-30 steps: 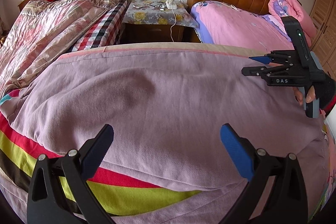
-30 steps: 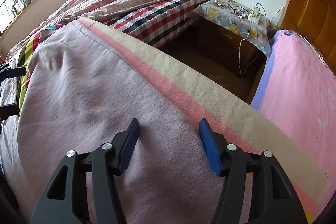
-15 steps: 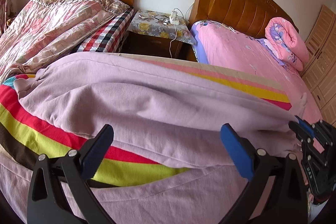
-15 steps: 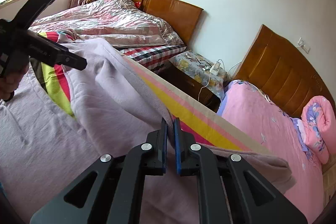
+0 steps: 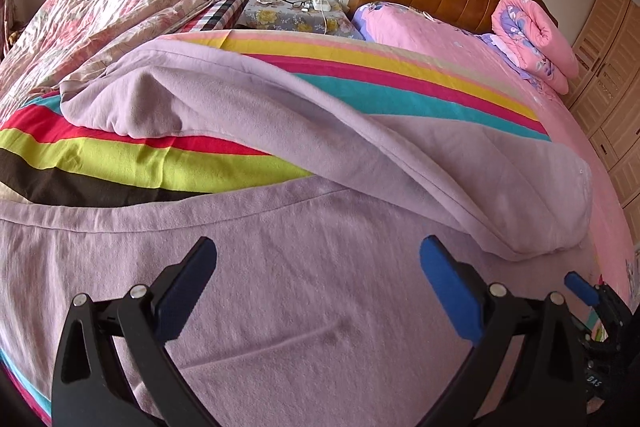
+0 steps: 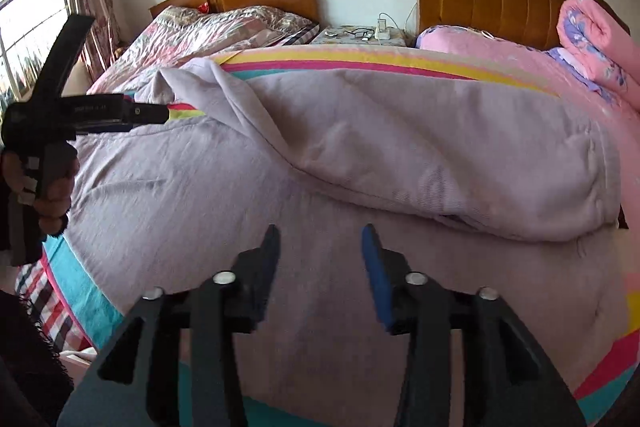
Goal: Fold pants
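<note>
The lilac pants point(image 5: 304, 267) lie on the rainbow-striped blanket point(image 5: 120, 163). One leg is folded over on itself, running from far left to near right point(image 5: 420, 163); it also shows in the right wrist view point(image 6: 400, 147). My left gripper point(image 5: 318, 291) is open and empty, just above the near pant leg. My right gripper point(image 6: 320, 267) is open and empty above the same leg, and its tip shows at the lower right of the left wrist view point(image 5: 588, 295). The left gripper also shows in the right wrist view point(image 6: 156, 115), held by a hand.
A second bed with a floral quilt point(image 5: 100, 11) stands to the left. A nightstand point(image 5: 292, 11) with glasses and a charger is between the wooden headboards. A rolled pink quilt point(image 5: 536, 43) lies at the far right, near a wardrobe point(image 5: 612, 99).
The right gripper was shut on the pant leg and has let it go and opened. The leg now lies folded across the blanket. Both grippers pulled back toward the near edge.
</note>
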Demonstrator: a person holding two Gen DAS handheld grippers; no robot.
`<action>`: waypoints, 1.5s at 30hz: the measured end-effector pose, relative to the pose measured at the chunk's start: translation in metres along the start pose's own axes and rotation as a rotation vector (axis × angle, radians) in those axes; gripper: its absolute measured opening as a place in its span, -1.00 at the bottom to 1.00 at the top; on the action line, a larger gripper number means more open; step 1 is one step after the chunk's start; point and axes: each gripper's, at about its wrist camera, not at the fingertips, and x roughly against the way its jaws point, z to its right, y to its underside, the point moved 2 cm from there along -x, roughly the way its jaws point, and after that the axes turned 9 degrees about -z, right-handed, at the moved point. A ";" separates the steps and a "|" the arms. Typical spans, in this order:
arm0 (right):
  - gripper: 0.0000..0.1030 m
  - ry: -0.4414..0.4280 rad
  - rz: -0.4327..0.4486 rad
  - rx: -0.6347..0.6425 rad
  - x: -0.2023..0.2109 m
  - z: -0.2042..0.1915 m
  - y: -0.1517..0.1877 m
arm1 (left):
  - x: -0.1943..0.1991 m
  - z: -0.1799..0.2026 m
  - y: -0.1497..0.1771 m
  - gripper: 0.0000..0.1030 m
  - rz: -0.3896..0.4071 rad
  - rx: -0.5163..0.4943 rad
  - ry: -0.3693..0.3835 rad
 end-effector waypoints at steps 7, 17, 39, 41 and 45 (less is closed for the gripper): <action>0.28 0.045 0.010 -0.421 0.006 0.111 0.002 | -0.010 0.018 -0.009 0.97 -0.016 -0.033 -0.014; 0.11 -0.020 0.022 -0.644 -0.022 0.184 -0.022 | -0.015 0.015 -0.025 0.97 -0.008 -0.036 -0.038; -0.72 -0.019 0.076 -0.614 -0.020 0.188 -0.001 | -0.083 -0.049 -0.187 0.72 -0.285 0.281 0.058; -0.72 -0.022 0.076 -0.614 -0.020 0.188 -0.001 | -0.097 -0.055 -0.191 0.45 -0.320 0.287 0.060; -0.71 -0.018 0.075 -0.604 -0.016 0.188 -0.001 | -0.121 -0.072 -0.186 -0.63 -0.357 0.331 0.037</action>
